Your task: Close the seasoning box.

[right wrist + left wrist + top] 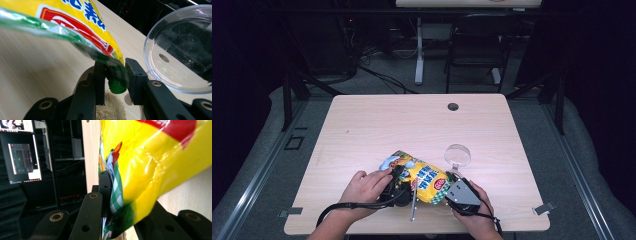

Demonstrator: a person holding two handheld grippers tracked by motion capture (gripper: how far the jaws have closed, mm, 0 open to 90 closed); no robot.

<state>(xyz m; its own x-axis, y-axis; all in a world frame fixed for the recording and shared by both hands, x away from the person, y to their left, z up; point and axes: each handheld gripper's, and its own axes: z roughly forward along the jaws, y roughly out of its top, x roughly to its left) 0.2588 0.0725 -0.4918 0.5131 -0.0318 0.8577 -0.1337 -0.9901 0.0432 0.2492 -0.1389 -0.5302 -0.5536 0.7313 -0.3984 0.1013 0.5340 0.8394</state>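
Note:
A yellow snack bag [424,179] with red, blue and green print lies near the table's front edge, between both hands. My left gripper [398,179] is shut on the bag's left end. In the left gripper view the bag [155,157] runs down between the black jaws of the left gripper [130,192], which press on it. My right gripper [453,180] holds the bag's right end. In the right gripper view the right gripper [115,67] has its jaws closed on the bag's green sealed edge [75,37].
A clear round plastic bowl [458,155] stands just behind the right gripper, close beside its jaws [180,50]. A thin metal rod [413,206] lies by the front edge. Pale grains [110,110] sit under the right jaws. A cable hole [453,106] is at the table's back.

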